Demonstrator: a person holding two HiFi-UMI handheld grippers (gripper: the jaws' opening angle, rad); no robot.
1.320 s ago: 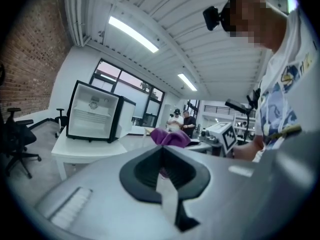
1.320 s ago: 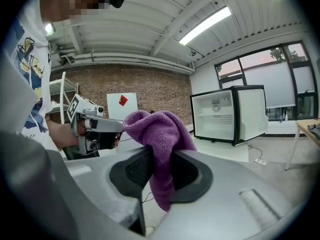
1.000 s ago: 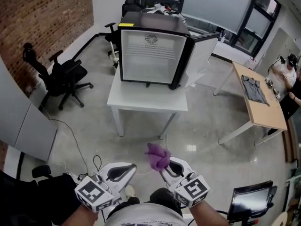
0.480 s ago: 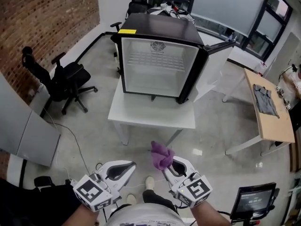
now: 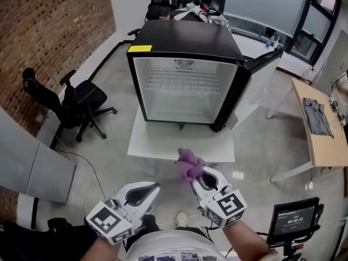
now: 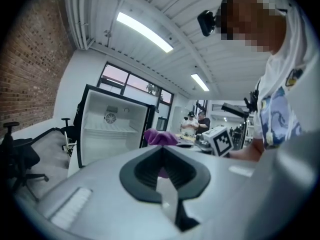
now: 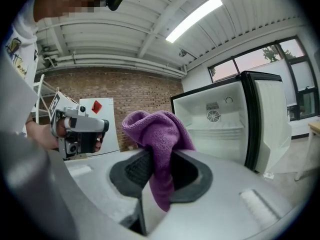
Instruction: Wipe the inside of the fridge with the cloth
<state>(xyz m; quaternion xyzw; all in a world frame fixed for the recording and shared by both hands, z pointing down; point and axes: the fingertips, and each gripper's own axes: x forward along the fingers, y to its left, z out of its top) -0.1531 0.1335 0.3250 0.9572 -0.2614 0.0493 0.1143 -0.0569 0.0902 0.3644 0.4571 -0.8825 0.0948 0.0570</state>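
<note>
A small black fridge (image 5: 185,42) stands on a white table (image 5: 179,143) with its door (image 5: 261,83) swung open to the right; its white inside (image 5: 182,91) holds one wire shelf and nothing else. A purple cloth (image 5: 188,165) is bunched in my right gripper (image 5: 194,173), which is shut on it just short of the table's near edge. The cloth (image 7: 157,134) also shows in the right gripper view, pinched between the jaws. My left gripper (image 5: 145,192) is low at the left, shut and holding nothing.
A black office chair (image 5: 70,105) stands left of the table by the brick wall. A wooden table (image 5: 321,129) with a grey garment is at the right. A cable (image 5: 92,170) runs over the floor at the left. A monitor on a stand (image 5: 293,219) is at lower right.
The fridge and table have come nearer and lower in the head view as the person walks toward them. Both grippers keep their pose, the cloth still held in the right one.
</note>
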